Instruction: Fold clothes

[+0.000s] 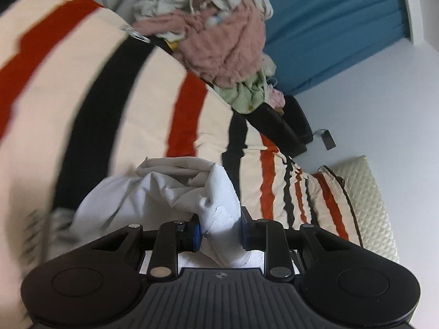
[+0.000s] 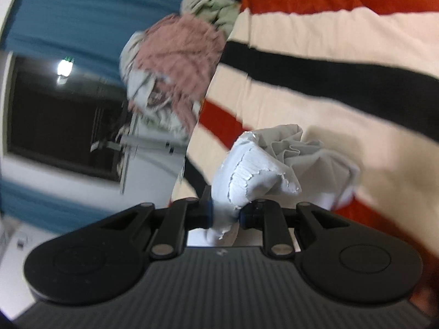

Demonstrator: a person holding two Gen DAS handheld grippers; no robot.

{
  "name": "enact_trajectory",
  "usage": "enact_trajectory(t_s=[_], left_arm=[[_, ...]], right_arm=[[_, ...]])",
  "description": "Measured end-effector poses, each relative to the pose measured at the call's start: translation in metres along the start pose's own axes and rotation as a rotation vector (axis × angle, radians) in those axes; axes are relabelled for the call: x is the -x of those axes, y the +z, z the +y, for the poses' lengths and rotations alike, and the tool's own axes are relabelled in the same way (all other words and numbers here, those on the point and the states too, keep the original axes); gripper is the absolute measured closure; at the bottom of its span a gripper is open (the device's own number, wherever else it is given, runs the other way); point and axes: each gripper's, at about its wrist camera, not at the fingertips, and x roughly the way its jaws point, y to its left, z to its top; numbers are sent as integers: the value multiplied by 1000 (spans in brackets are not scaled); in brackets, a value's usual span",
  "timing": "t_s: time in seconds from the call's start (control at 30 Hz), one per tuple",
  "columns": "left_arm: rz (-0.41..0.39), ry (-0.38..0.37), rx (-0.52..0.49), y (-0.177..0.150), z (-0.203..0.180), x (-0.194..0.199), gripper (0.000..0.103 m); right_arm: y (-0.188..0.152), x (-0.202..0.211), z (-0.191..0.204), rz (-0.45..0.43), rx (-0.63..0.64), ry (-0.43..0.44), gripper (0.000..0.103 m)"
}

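One crumpled pale-grey garment (image 1: 175, 192)

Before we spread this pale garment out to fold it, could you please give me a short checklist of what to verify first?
1. Left tongs shut on the pale garment: ok.
2. Right tongs shut on it too: ok.
3. Garment spread flat between the grips: not ok, it is bunched.
4. Bare striped bedspread available to lay it on: ok.
5. Garment apart from the clothes pile: ok.
6. Which edges are gripped: cannot tell.
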Motion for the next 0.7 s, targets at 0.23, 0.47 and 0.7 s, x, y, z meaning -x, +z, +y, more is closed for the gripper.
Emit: enact_trajectory(t_s=[0.23,0.47,0.7], left_arm=[[-41,-102,-145,97,-70,-135,76],[-124,-172,-284,107,-95,-248,76],[38,-5,-491,43,-16,-324,75]], right_arm=[[117,-67,56,-163,144,45,82],[178,-123,32,-290,304,-4,82],[137,-179,-86,-103,345,-201,82]])
